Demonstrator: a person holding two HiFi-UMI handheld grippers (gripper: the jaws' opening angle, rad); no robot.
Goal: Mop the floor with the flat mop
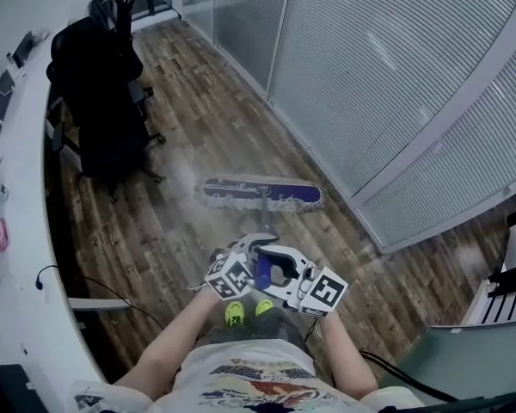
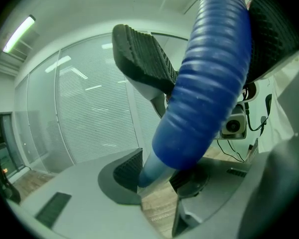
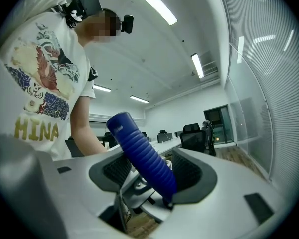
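We hold a flat mop by its blue ribbed rubber grip [image 1: 262, 269] with both claws, close in front of our body. Its long flat mop head [image 1: 260, 193], a blue pad with a pale fringe, lies flat on the brown wood-plank floor [image 1: 198, 119] ahead of our feet. The near end of the head sits just off the foot of the slatted glass partition [image 1: 370, 76]. The head's long axis runs left to right across the head view, the right end a little nearer to us and pointing at the partition. The thin grey shaft [image 1: 265, 213] rises from the middle of the head straight back toward us, crosswise to the head.

The left claw [image 2: 157, 176] is closed fairly narrow, its ridged pads pressing where the grip tapers into the shaft. The right claw [image 3: 152, 172] stands wider and clamps the thick ribbed part, which slants up between its pads.

A black office chair [image 1: 103, 101] stands well to the left of the mop head, by the curved white surface [image 1: 21, 231] along the floor's left edge.
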